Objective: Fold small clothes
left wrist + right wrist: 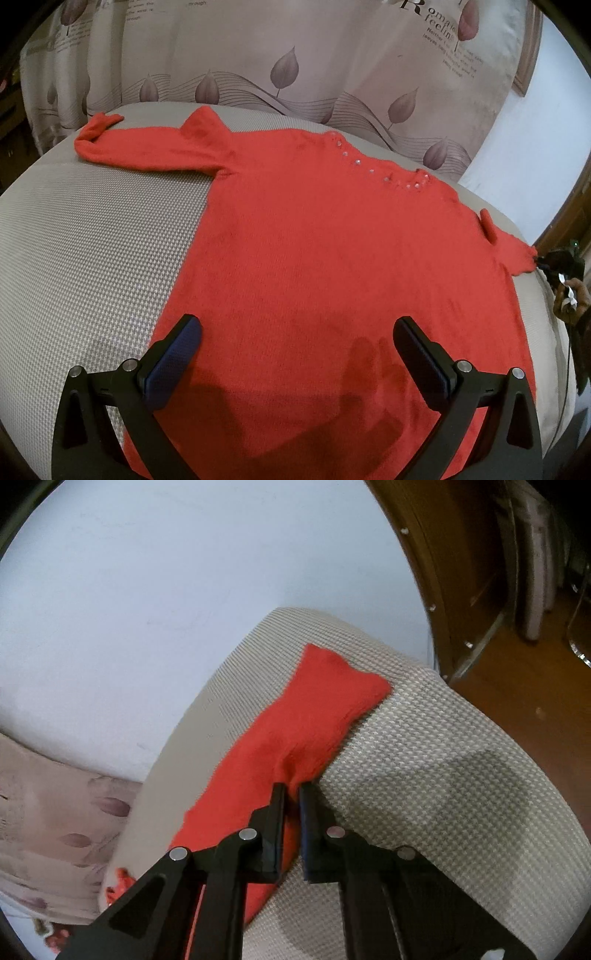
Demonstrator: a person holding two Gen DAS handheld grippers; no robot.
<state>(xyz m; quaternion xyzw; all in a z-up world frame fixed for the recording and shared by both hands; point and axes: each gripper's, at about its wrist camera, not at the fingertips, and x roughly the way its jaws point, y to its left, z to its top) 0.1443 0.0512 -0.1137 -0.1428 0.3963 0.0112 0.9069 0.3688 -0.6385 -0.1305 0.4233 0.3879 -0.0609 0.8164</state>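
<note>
Right tool [291, 790] clenched on the red sweater's sleeve [314, 716] edge; left tool [297, 332] released above its hem.

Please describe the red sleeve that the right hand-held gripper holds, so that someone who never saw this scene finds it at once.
Find the grey woven cushion, where a red sweater lies flat. Follow the sweater toward the blue wall: that sleeve lies straight out to the cushion's edge. Unlike the other sleeve, it is pinched between the fingers of the right hand-held gripper.
</note>
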